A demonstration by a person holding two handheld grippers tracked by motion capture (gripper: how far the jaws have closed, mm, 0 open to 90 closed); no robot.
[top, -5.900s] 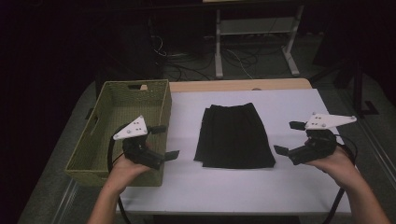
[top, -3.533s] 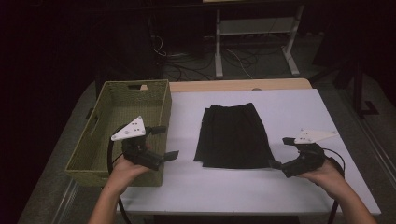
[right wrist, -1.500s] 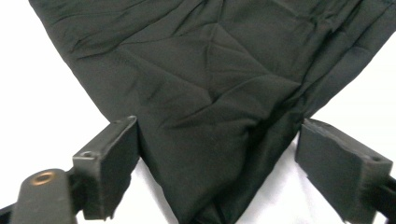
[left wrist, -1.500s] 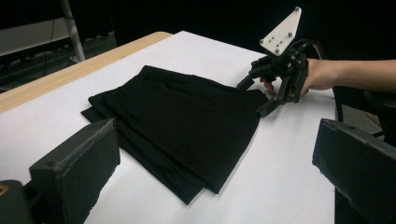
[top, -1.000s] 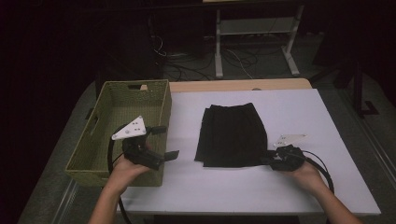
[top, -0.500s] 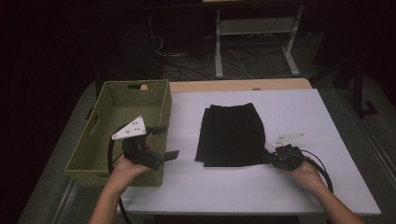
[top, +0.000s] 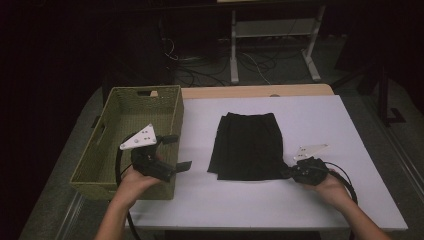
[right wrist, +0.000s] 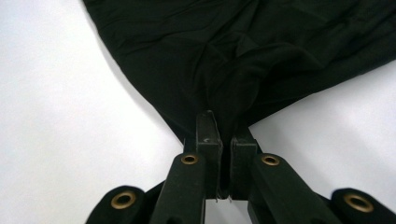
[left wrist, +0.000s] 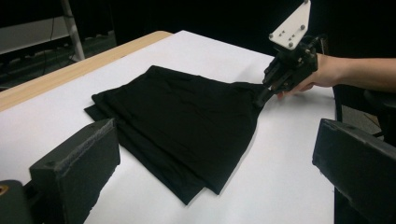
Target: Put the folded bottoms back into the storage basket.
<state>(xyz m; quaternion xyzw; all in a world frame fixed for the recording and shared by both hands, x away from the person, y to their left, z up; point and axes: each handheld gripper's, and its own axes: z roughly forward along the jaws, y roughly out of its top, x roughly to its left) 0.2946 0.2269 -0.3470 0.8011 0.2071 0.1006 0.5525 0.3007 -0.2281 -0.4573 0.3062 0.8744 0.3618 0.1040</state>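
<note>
We take the black skirt (top: 247,146) as our landmark: it lies flat near the middle of the white bench (top: 310,205). Well to the left of the skirt stands the woven basket (top: 131,114), at the bench's edge. Between basket and skirt we hold the left tongs (top: 182,151) above the bench, their jaws spread wide apart. At the skirt's near right corner our right tongs (top: 286,171) are pinched together on the cloth, which puckers at the grip.
</note>
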